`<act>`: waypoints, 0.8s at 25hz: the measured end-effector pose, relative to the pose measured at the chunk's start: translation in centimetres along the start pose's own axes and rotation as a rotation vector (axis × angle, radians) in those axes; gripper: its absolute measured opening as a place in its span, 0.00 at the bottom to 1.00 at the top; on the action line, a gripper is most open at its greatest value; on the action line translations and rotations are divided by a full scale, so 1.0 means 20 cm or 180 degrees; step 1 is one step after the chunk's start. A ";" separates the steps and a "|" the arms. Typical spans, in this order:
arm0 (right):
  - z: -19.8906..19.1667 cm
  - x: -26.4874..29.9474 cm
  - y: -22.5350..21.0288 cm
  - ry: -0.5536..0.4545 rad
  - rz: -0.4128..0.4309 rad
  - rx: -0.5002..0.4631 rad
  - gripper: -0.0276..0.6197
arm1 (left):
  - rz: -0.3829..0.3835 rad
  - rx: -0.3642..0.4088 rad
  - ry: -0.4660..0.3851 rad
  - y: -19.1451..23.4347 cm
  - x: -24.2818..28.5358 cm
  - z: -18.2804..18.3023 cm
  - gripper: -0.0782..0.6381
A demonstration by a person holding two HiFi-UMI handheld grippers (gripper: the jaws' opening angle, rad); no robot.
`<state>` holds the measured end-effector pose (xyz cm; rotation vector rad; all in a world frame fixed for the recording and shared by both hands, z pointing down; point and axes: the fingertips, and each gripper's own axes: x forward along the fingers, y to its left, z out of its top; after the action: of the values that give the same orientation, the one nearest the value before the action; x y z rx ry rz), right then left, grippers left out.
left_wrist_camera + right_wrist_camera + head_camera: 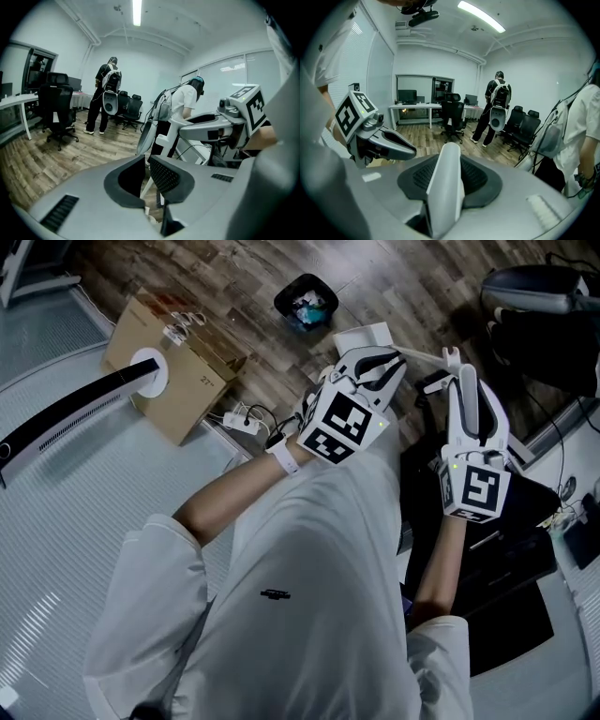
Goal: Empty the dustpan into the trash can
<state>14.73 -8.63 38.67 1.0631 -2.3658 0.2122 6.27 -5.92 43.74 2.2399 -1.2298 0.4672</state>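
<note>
– Dustpan [364, 336] check: is that flat white plastic pan empty yet?

– Not yet, I think. It looks lifted off the brown wooden floor [234, 296]. It sits at 4 o'clock from the small round black trash can [307, 301]. It is near the can but not over it. The can has a few scraps inside.

– So what is left to do?

– My guess: bring the pan over the can and tip it out.

– Who holds the pan?

– The right gripper [466, 371] is clamped on the long white handle [449, 178]. The handle fills the space between its jaws.

– And the left gripper [401, 360]?

– Its jaws stand close together with only a thin gap. A thin white bar shows in that gap, but I cannot tell if the pads squeeze it. Its tip is right beside the handle, at 9 o'clock from the right gripper.

– How are the arms?

– Both reach out in front of the person's white shirt [309, 559], bent at the elbows. Both grippers point toward 12 o'clock and a bit down. Their marker cubes face up. In the head view the left gripper is at 1 o'clock and the right one near 2 o'clock.
</note>
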 end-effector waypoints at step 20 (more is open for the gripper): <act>-0.30 0.54 -0.44 0.0236 -0.0658 0.0339 0.26 | 0.0760 -0.0399 -0.0040 0.40 -0.26 0.03 0.12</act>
<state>17.80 -19.52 48.79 1.3175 -2.1813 0.2986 -3.30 -6.33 42.82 2.0042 -1.4993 0.4523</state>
